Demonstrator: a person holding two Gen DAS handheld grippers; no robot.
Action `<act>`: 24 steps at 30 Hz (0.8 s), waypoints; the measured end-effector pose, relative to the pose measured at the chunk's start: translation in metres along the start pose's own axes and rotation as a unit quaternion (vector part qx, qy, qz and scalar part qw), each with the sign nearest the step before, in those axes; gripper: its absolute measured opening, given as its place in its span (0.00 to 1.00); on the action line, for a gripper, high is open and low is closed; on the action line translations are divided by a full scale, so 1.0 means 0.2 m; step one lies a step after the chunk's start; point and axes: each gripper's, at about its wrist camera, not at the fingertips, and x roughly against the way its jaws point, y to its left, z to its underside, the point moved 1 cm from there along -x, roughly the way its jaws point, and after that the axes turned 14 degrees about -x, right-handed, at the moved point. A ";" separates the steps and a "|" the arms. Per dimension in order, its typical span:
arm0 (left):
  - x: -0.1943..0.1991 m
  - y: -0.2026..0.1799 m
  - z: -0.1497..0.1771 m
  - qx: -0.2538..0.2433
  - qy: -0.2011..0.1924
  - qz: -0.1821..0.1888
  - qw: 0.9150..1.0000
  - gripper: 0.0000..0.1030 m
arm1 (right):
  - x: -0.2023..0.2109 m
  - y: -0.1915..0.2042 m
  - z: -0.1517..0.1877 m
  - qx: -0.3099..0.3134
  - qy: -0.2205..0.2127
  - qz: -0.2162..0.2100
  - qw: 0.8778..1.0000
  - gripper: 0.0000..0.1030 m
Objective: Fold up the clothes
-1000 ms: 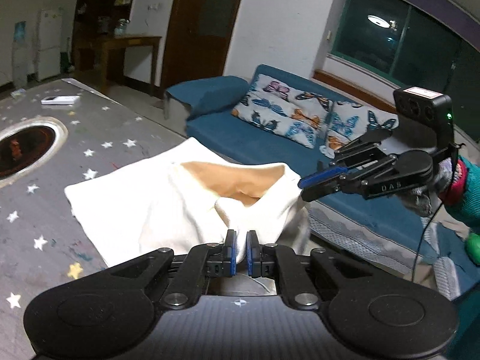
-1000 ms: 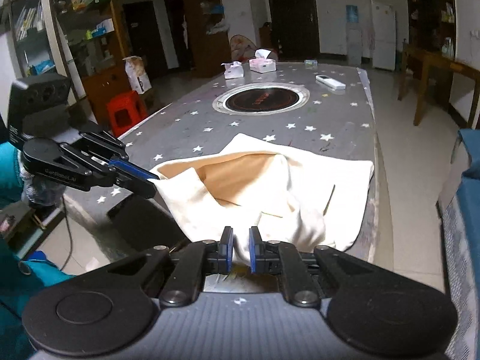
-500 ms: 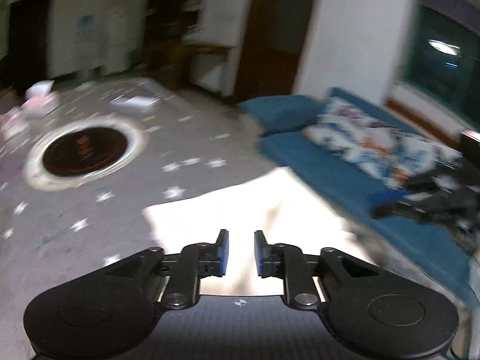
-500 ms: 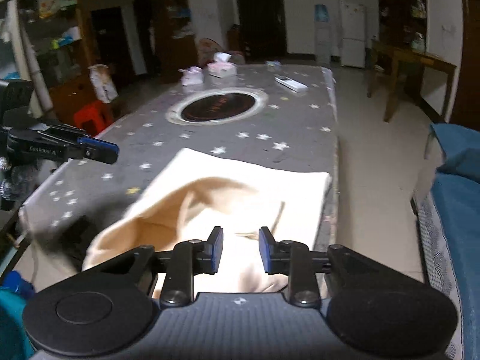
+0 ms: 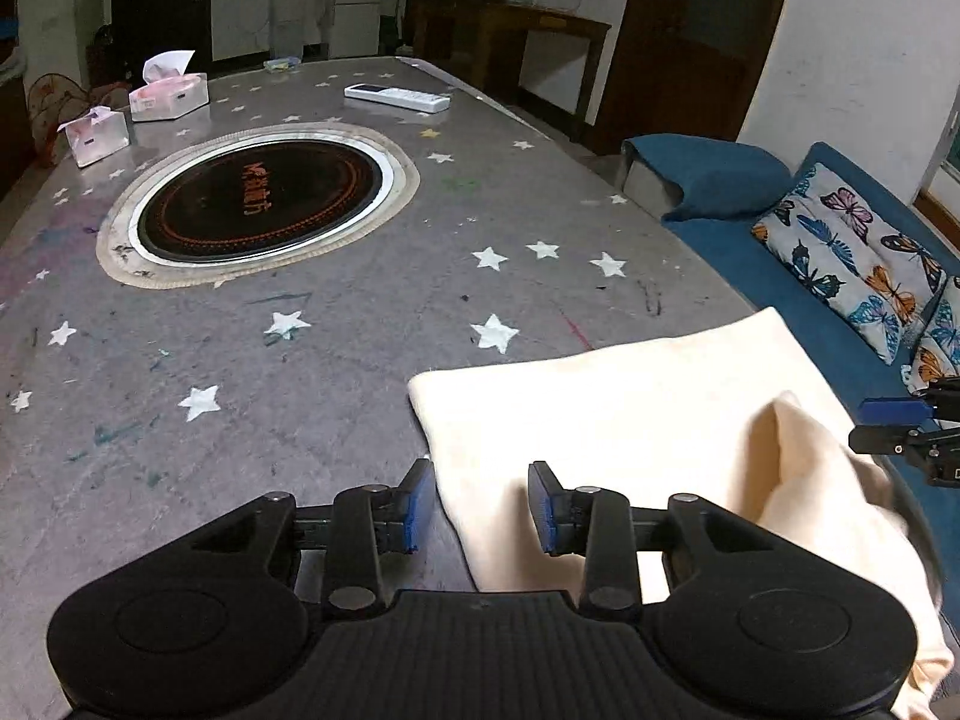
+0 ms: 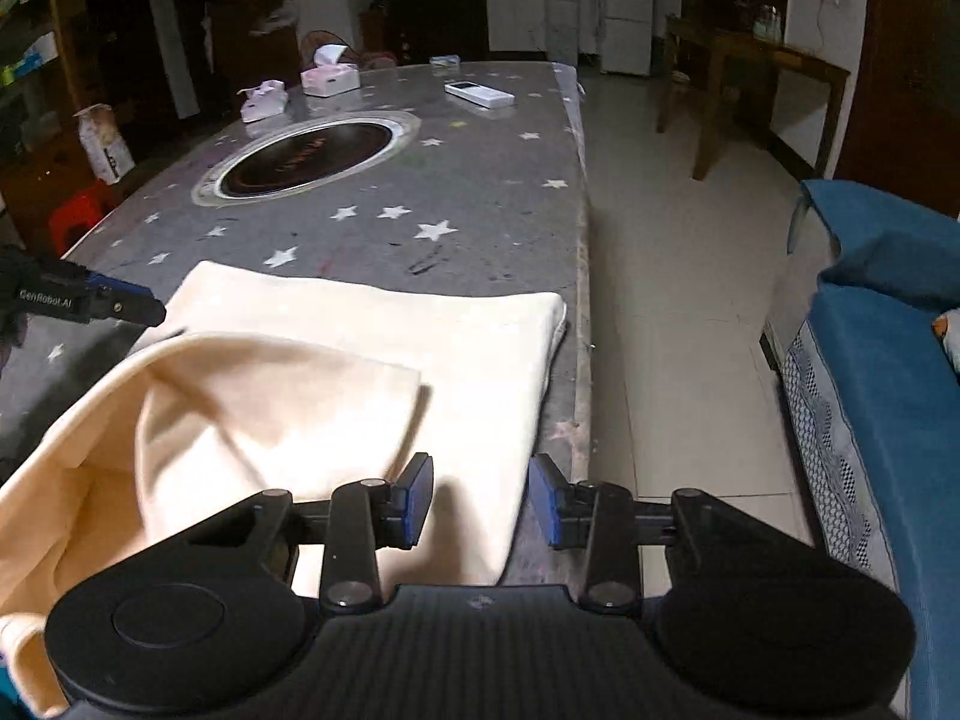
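A cream garment (image 5: pixel 630 420) lies at the near end of the grey star-patterned table (image 5: pixel 360 312). Its near part is bunched and hangs over the table edge. In the right wrist view the garment (image 6: pixel 390 360) lies flat further in, with a raised fold at the near left. My left gripper (image 5: pixel 480 504) is open and empty just above the garment's left edge. My right gripper (image 6: pixel 482 498) is open and empty above the garment's right side near the table edge. Each gripper shows in the other's view: the right one (image 5: pixel 894 426), the left one (image 6: pixel 90 300).
A round black cooktop (image 5: pixel 258 204) is set in the table's middle. Two tissue boxes (image 5: pixel 168 96) and a white remote (image 5: pixel 396 97) lie at the far end. A blue sofa (image 5: pixel 840 276) with butterfly cushions stands to the right, across a tiled floor strip (image 6: pixel 678 300).
Both grippers were shut on the garment's lifted edge one second ago. They have opened, let the cloth drop, and swung to face along the table.
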 end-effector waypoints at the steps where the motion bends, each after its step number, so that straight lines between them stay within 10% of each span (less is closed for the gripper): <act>1: -0.02 0.00 0.00 0.001 0.002 0.003 1.000 0.22 | -0.03 0.00 -0.01 0.000 0.002 0.001 1.000 0.34; 6: -0.06 0.03 0.00 0.008 0.000 0.007 1.000 0.03 | -0.11 -0.01 -0.06 -0.005 0.009 0.007 1.000 0.34; 14: -0.08 0.08 0.00 0.004 -0.015 -0.003 1.000 0.01 | -0.23 0.05 -0.16 -0.001 0.018 -0.003 1.000 0.12; 24: -0.14 0.31 -0.07 0.013 -0.011 -0.061 0.998 0.01 | -0.42 0.23 -0.33 0.049 0.024 -0.011 0.998 0.09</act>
